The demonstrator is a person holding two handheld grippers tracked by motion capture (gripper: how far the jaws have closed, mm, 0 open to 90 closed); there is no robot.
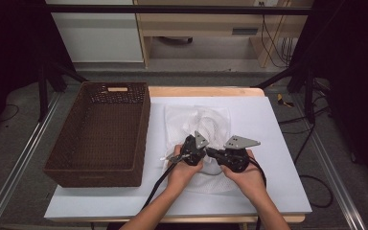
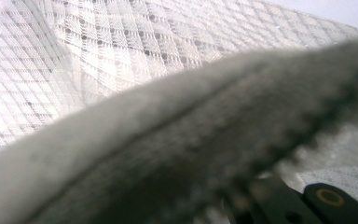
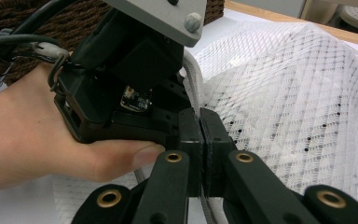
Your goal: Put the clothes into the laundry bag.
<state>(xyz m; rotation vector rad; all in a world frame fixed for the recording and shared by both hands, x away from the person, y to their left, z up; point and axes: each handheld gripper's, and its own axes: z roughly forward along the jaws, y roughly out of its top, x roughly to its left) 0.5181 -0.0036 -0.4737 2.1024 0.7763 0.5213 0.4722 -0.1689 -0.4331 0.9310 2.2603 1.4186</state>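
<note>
A white mesh bag [image 1: 206, 122] lies crumpled on the white table cover. My two grippers meet over its near part, each held in a hand. The right gripper [image 3: 201, 121] has its jaws pressed together on the bag's thick grey-white hem [image 3: 193, 79]. Just beyond it sits the left gripper [image 3: 135, 70], and the same hem runs into its front. In the left gripper view the hem [image 2: 191, 140] is a blurred grey band close across the lens, with mesh [image 2: 98, 51] behind it. From above, the left gripper [image 1: 197, 152] and right gripper [image 1: 212, 153] nearly touch.
A dark brown wicker basket [image 1: 143, 134] stands at the left of the table, its inside bare. The white cover [image 1: 268, 143] spreads to the right of the bag. Black cables trail from both grippers toward the near edge.
</note>
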